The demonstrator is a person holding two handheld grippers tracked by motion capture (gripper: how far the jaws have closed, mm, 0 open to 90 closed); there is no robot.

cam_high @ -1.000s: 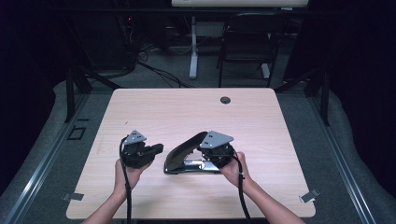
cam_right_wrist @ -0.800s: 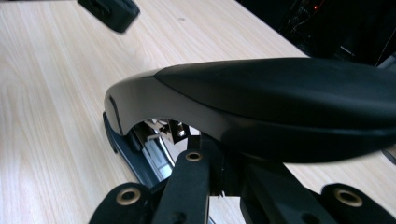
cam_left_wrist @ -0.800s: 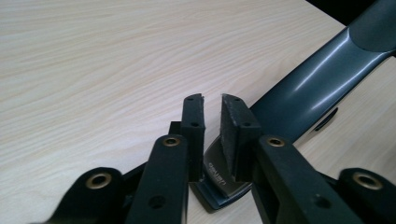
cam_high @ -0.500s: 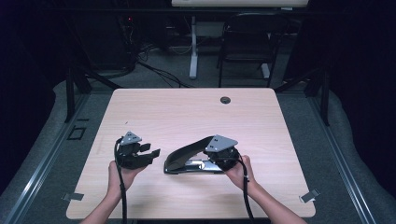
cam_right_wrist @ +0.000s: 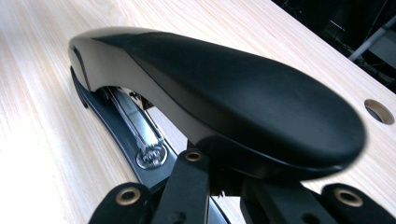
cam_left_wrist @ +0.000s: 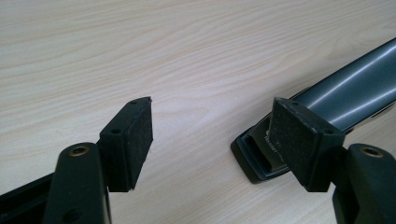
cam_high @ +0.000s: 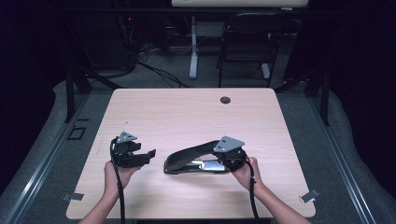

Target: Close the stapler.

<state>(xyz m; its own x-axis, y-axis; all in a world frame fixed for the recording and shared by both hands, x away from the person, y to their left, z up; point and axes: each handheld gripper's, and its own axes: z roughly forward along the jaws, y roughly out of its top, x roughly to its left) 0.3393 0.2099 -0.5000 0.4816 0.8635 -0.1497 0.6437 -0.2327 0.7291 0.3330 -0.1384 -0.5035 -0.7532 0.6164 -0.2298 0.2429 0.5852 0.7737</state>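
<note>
A big black stapler (cam_high: 196, 156) with a metal staple channel lies on the pale wooden table (cam_high: 187, 112), its front end pointing left. My right gripper (cam_high: 229, 161) is shut on its rear end; in the right gripper view the jaws (cam_right_wrist: 224, 186) meet under the broad handle (cam_right_wrist: 224, 93). My left gripper (cam_high: 148, 157) hovers just left of the stapler's front. Its jaws have just been opening and now stand open (cam_left_wrist: 215, 135) with only bare table between the pads. The stapler's front tip (cam_left_wrist: 261, 154) sits just behind the right pad (cam_left_wrist: 299, 140).
A round cable hole (cam_high: 226, 100) sits near the table's far edge, also seen from the right gripper (cam_right_wrist: 379, 111). Metal clips (cam_high: 72, 196) (cam_high: 310, 196) hang at the front corners. A chair (cam_high: 247, 42) and desk legs stand beyond the table.
My left gripper's jaws have spread apart. The right hand has shifted a little right and down with the stapler's rear; the stapler's front end stays put.
</note>
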